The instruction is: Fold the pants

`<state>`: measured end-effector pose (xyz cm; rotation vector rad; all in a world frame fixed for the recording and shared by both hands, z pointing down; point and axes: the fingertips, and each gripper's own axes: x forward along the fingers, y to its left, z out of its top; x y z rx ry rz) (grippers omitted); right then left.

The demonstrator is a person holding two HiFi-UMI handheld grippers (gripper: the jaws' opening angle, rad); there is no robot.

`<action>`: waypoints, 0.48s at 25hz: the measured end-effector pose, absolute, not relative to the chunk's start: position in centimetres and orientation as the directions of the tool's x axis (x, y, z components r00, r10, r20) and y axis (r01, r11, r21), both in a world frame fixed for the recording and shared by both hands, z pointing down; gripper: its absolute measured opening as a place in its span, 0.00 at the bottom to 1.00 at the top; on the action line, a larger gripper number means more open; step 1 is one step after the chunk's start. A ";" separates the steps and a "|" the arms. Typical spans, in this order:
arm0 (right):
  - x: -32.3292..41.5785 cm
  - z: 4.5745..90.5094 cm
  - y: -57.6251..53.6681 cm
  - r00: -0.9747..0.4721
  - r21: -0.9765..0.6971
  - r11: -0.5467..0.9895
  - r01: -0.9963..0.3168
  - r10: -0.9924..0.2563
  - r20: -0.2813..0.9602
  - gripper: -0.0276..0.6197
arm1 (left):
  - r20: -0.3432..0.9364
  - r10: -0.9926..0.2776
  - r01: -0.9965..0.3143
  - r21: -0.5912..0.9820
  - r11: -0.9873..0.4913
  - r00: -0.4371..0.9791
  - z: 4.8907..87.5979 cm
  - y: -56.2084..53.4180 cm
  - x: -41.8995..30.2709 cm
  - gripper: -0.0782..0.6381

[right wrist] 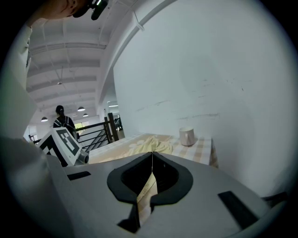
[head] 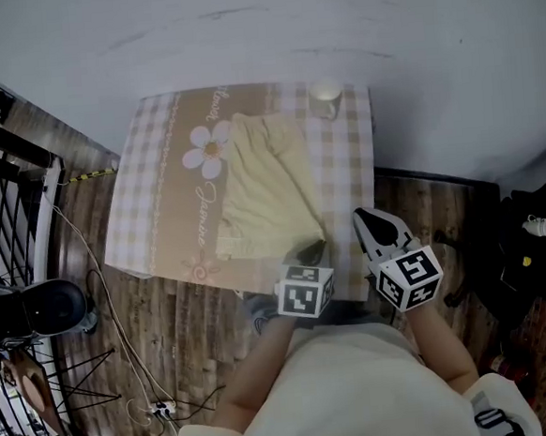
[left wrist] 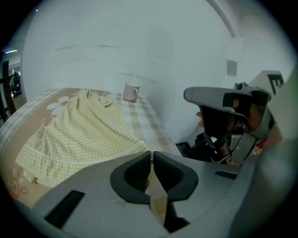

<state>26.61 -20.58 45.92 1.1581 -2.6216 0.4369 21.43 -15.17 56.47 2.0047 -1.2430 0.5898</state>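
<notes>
Pants [head: 261, 190] in pale yellow check lie spread on the checked tablecloth [head: 148, 184] at the middle of the head view. Their far end is bunched and their near hem lies flat. A white mug [head: 325, 93] stands at the upper right corner of the table, apart from the cloth of the pants.

Your left gripper [head: 310, 251] sits at the lower edge of the table, just beside the lower right corner of the pants. Whether it touches the fabric cannot be told. In the left gripper view its jaws are pressed together with nothing between them, and the pants [left wrist: 79, 130] stretch away to the left of the frame, with the mug [left wrist: 131, 92] beyond.

Your right gripper [head: 366, 222] is to the right of it, near the table's lower right corner and clear of the pants. In the right gripper view its jaws are likewise closed and empty, and the mug [right wrist: 187, 136] shows right of centre.
</notes>
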 end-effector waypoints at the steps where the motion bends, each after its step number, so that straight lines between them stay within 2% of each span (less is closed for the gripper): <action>1: 26.7 45.9 -20.6 -0.654 -0.172 0.639 -0.750 -0.677 0.337 0.04 | 0.690 -0.578 -0.900 0.315 -0.301 0.435 56.7 -15.1 21.5 0.13; 12: 26.4 45.7 -20.9 -0.656 -0.171 0.642 -0.747 -0.671 0.345 0.05 | 0.678 -0.552 -0.874 0.364 -0.321 0.485 56.7 -14.5 21.5 0.14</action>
